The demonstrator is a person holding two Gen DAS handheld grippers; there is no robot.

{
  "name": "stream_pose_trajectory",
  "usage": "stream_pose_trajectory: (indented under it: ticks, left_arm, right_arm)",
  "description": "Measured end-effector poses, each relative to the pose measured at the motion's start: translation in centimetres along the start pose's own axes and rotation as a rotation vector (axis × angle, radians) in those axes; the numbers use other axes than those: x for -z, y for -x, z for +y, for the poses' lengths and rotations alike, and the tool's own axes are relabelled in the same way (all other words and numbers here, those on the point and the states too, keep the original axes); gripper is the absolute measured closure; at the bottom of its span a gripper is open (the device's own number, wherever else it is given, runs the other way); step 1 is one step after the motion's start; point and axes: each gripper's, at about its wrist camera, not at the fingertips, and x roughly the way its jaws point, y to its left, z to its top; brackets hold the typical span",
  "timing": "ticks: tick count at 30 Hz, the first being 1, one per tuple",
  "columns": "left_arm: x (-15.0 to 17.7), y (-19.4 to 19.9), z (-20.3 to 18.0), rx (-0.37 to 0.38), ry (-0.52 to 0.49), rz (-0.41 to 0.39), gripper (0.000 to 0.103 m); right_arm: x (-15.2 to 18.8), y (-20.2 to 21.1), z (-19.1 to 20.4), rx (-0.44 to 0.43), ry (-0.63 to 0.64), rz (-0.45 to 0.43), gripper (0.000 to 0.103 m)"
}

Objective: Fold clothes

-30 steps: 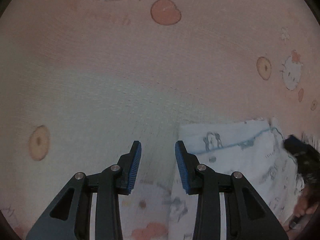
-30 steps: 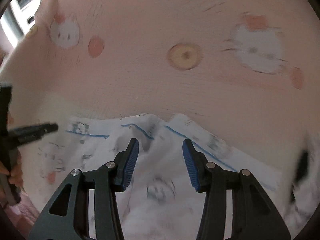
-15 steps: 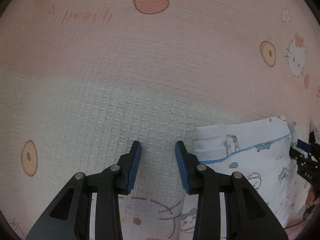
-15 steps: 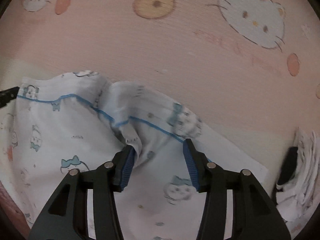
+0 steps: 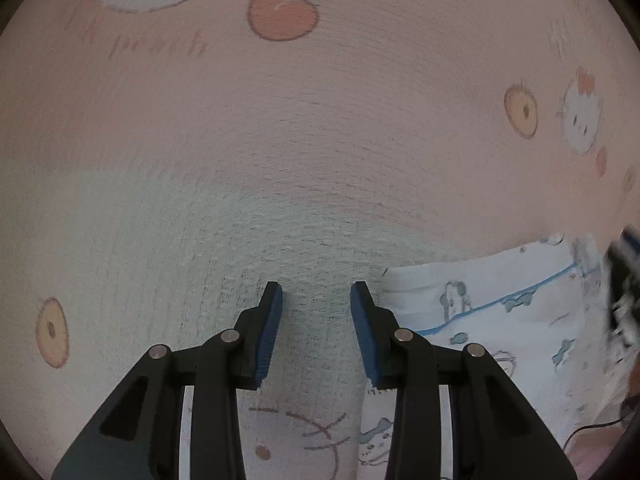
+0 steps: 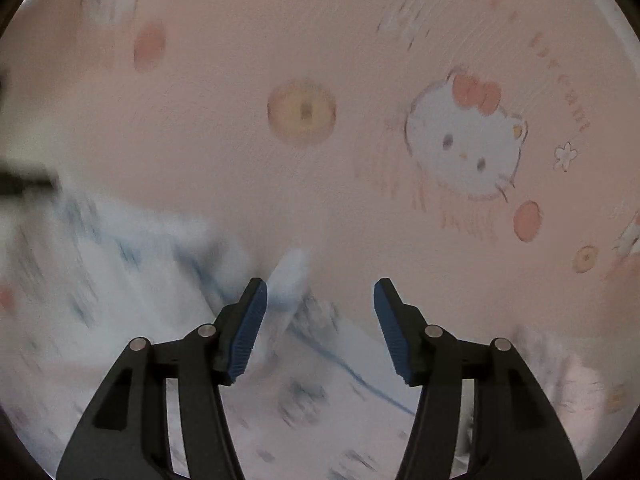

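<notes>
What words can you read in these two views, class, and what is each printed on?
"peach", faded pink letters on the pink sheet, left wrist view; the letters before it are too faint to read.
Pink lettering at the sheet's right edge, right wrist view: too blurred to read.
The white garment shows drawings only, no words.

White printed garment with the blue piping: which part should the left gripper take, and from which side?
Probably the garment's near corner, just right of the left gripper. The edge lies flat and free on the pink sheet, so sliding one finger under from the left looks easiest. Its jaws are open over bare sheet.
</notes>
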Motion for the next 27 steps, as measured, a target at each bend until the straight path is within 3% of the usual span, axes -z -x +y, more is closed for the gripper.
stream_pose_trajectory:
  ticks: [3,6,9,11,14,16,18,21,24,27]
  left_arm:
    - [0.1,-0.1,-0.7,-0.039,-0.039,-0.001,0.066]
    - [0.0,-0.1,-0.9,-0.05,-0.053,-0.002,0.066]
    - [-0.1,0.0,-0.4,-0.03,-0.042,0.002,0.066]
    - [-0.3,0.2,0.3,-0.005,-0.028,0.003,0.066]
    - [-0.5,0.5,2.0,0.094,0.005,-0.009,0.072]
    - [-0.8,1.0,2.7,0.113,0.016,-0.03,0.074]
    - [-1.0,1.2,2.9,0.113,0.001,-0.036,0.074]
    - [-0.8,0.4,2.8,0.205,-0.008,0.0,0.073]
    - [-0.1,-0.5,1.7,0.191,-0.046,-0.011,0.073]
    - [-0.5,-0.8,1.4,0.185,-0.079,-0.057,0.073]
  right_arm:
    - [-0.9,-1.3,1.4,-0.198,-0.081,0.005,0.045]
    - [-0.5,-4.4,2.9,-0.289,-0.111,0.124,0.046]
    - [0.8,-5.5,3.5,-0.231,-0.114,0.214,0.049]
    - [1.1,-5.4,2.8,-0.214,-0.12,0.234,0.055]
    - [1.5,-4.6,1.6,-0.135,-0.122,0.238,0.056]
    - [1.8,-4.2,0.9,-0.102,-0.123,0.253,0.056]
    - [1.8,-3.9,0.7,-0.117,-0.122,0.262,0.056]
    - [1.6,-3.8,0.9,-0.16,-0.115,0.262,0.054]
    - [1.3,-4.2,1.3,-0.209,-0.141,0.232,0.054]
    - [1.0,-4.4,2.6,-0.202,-0.098,0.172,0.054]
